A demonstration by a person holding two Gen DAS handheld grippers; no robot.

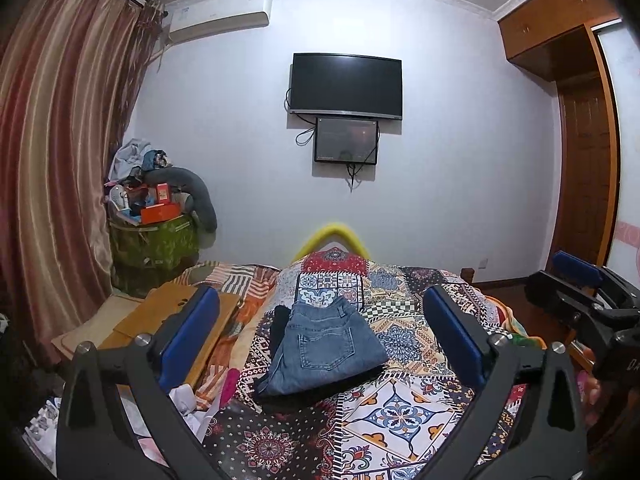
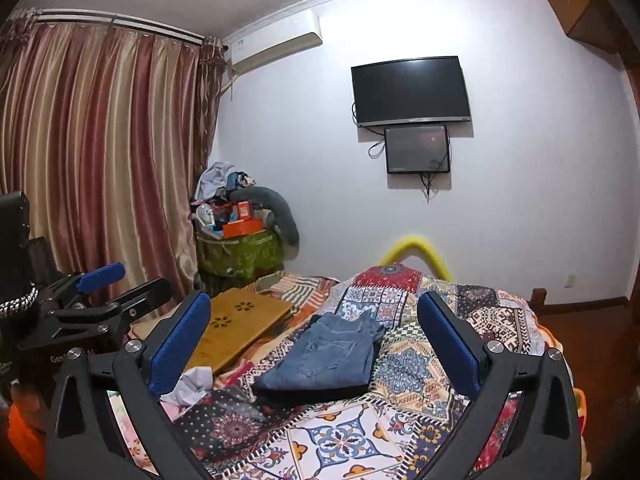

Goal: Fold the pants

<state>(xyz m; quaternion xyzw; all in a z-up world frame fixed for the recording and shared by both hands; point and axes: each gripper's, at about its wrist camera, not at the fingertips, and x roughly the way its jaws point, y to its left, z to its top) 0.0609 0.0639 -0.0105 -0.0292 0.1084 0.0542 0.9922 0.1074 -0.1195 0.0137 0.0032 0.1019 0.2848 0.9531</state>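
A pair of blue jeans (image 1: 326,348) lies folded into a compact rectangle, back pocket up, on a dark garment on the patchwork bedspread (image 1: 400,412). My left gripper (image 1: 320,320) is open and empty, held above and in front of the jeans, not touching them. My right gripper (image 2: 314,326) is open and empty too, with the jeans (image 2: 328,356) seen between its blue pads. The right gripper also shows at the right edge of the left wrist view (image 1: 580,288), and the left gripper at the left edge of the right wrist view (image 2: 100,284).
A flat wooden lap board (image 2: 240,328) lies on the bed left of the jeans, with crumpled white cloth (image 2: 192,388) nearby. A green hamper piled with clutter (image 1: 154,240) stands by the curtain. A yellow footboard arch (image 1: 332,236), wall TV and wooden wardrobe lie beyond.
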